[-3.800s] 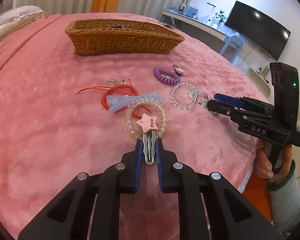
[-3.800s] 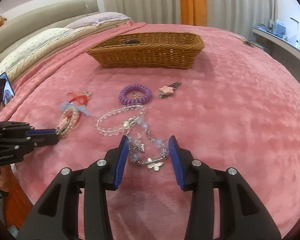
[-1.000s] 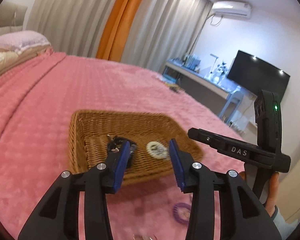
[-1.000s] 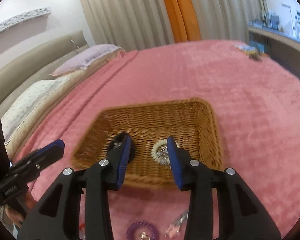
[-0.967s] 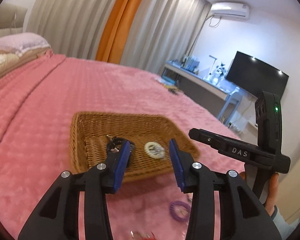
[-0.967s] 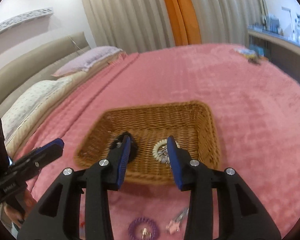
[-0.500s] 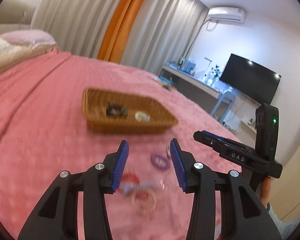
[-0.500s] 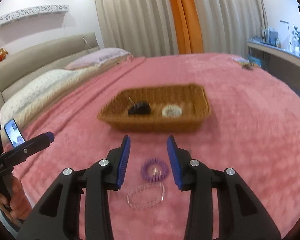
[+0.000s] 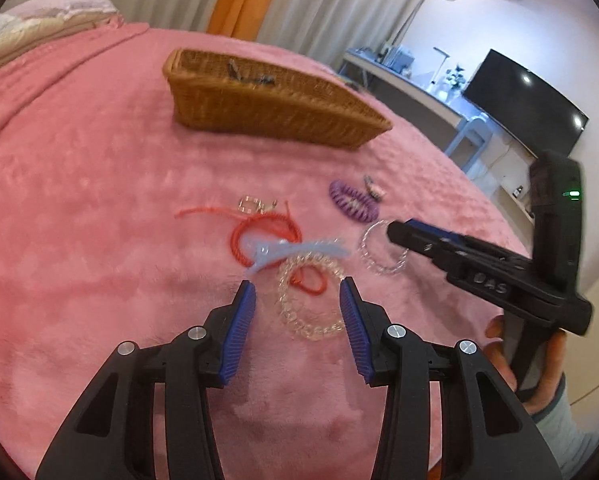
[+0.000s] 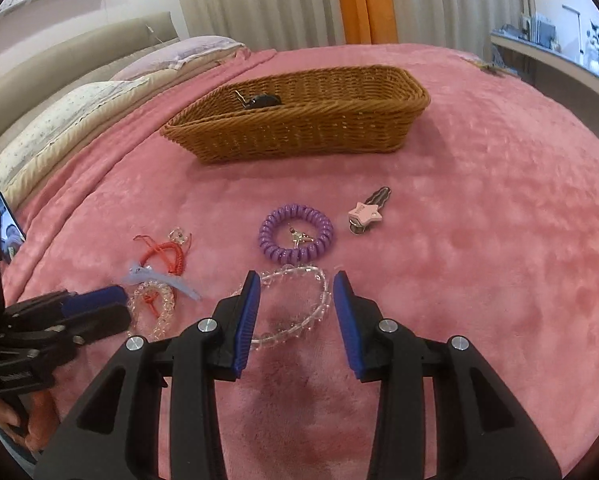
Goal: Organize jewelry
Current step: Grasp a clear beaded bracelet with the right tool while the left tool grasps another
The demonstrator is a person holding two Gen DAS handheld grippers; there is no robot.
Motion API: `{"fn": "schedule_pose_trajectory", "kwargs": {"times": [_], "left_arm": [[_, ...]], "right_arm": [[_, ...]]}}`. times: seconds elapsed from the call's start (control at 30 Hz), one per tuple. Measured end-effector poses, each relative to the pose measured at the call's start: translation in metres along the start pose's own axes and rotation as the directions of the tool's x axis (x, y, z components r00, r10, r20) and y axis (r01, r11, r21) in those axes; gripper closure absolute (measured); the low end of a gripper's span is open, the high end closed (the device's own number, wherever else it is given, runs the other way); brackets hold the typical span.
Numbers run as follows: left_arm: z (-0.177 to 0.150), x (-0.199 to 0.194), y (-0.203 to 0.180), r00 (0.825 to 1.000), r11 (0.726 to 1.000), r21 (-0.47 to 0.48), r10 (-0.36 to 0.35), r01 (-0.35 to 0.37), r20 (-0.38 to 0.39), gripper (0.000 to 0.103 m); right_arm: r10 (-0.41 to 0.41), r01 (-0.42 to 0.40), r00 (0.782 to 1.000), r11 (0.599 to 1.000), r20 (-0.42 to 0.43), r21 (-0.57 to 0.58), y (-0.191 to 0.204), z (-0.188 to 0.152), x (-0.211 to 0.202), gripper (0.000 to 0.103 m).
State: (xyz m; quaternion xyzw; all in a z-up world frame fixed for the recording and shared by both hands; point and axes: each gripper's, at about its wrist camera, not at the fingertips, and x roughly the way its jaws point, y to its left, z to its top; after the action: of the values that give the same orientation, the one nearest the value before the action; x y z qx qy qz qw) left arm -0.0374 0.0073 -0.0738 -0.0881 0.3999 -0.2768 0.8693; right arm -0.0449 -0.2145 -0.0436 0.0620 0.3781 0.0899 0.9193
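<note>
Both grippers hover low over jewelry scattered on a pink blanket (image 9: pixel 79 208). My left gripper (image 9: pixel 297 292) is open, and a clear bead bracelet (image 9: pixel 295 320) lies on the blanket between its fingers, untouched. A light blue hair clip (image 9: pixel 295 250) and a red cord bracelet (image 9: pixel 267 230) lie just beyond it. My right gripper (image 10: pixel 296 284) is open over a second clear bead bracelet (image 10: pixel 319 308), which also rests on the blanket. A purple coil band (image 10: pixel 271 240) and a pink star clip (image 10: pixel 365 212) lie ahead of it.
A wicker basket (image 10: pixel 299 132) stands farther back on the bed with a dark item (image 10: pixel 263 100) inside. Pillows (image 10: pixel 59 120) lie at the back left. A desk and a television (image 9: pixel 527 104) stand past the bed's right edge. A hand (image 9: pixel 539 360) holds the right gripper.
Both grippers pulled back from above the basket and came down toward the jewelry on the blanket. The basket now sits farther away. Their jaws stayed open with nothing in them.
</note>
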Motion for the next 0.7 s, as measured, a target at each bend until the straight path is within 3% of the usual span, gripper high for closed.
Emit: {"fn": "schedule_pose_trajectory", "kwargs": {"times": [0.2,0.43,0.53,0.7], "left_arm": [[-0.003,0.009,-0.012,0.995,0.993,0.057,0.099,-0.099,0.005,0.062],[-0.005,0.012,-0.023,0.978,0.972,0.113,0.205,-0.207,0.028,0.076],[-0.006,0.013,-0.026,0.972,0.963,0.126,0.233,-0.236,0.04,0.088],[-0.011,0.01,-0.028,0.966,0.959,0.126,0.25,-0.256,0.063,0.094]], "right_arm": [[-0.048,0.05,0.998,0.998,-0.047,0.04,-0.006,0.001,0.014,0.07],[-0.078,0.079,0.996,0.997,-0.053,0.018,-0.002,0.002,0.016,0.076],[-0.081,0.083,0.995,0.996,-0.054,0.024,-0.003,0.002,0.016,0.085],[-0.086,0.085,0.995,0.996,-0.056,-0.017,0.004,0.001,0.016,0.096]]}}
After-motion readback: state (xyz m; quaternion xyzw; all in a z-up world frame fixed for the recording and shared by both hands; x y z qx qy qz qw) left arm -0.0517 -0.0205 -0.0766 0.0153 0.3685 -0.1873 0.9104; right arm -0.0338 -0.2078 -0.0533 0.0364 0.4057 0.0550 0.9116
